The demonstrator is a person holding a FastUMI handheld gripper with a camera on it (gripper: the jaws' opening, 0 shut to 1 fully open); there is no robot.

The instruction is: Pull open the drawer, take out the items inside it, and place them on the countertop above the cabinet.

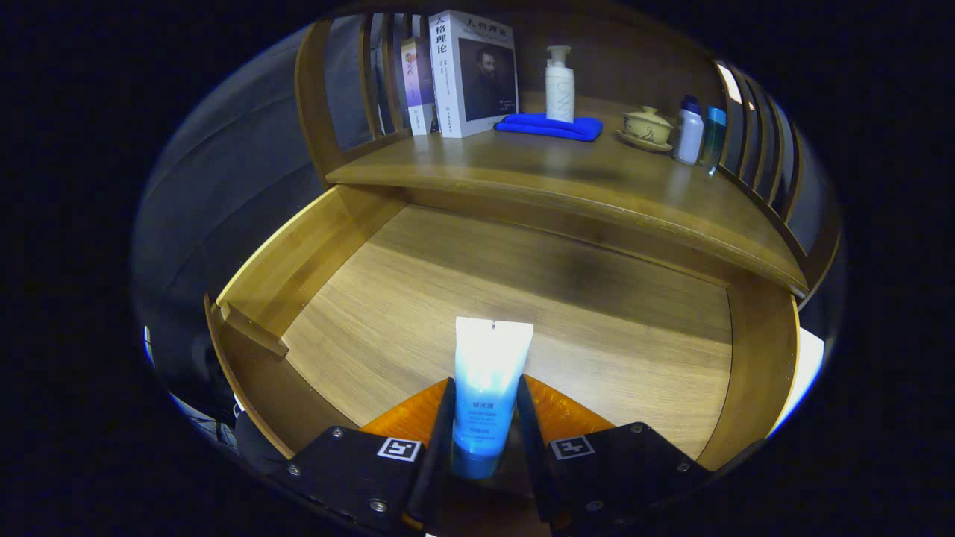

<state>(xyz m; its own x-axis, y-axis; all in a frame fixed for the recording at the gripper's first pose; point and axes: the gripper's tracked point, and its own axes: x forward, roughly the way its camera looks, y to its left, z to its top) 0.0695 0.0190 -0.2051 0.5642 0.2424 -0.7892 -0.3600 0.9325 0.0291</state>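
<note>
A white-to-blue squeeze tube stands between my two fingers, cap end down, flat crimped end pointing ahead. My gripper is shut on the tube, a finger pressing each side of its lower half. Below and ahead lies the open wooden drawer, its bare floor stretching beyond the tube. Past the drawer's back runs the countertop of the cabinet.
On the countertop stand two books, a white pump bottle on a folded blue cloth, a lidded tea bowl on a saucer and two small bottles. Curved wooden rails fence both ends of the countertop.
</note>
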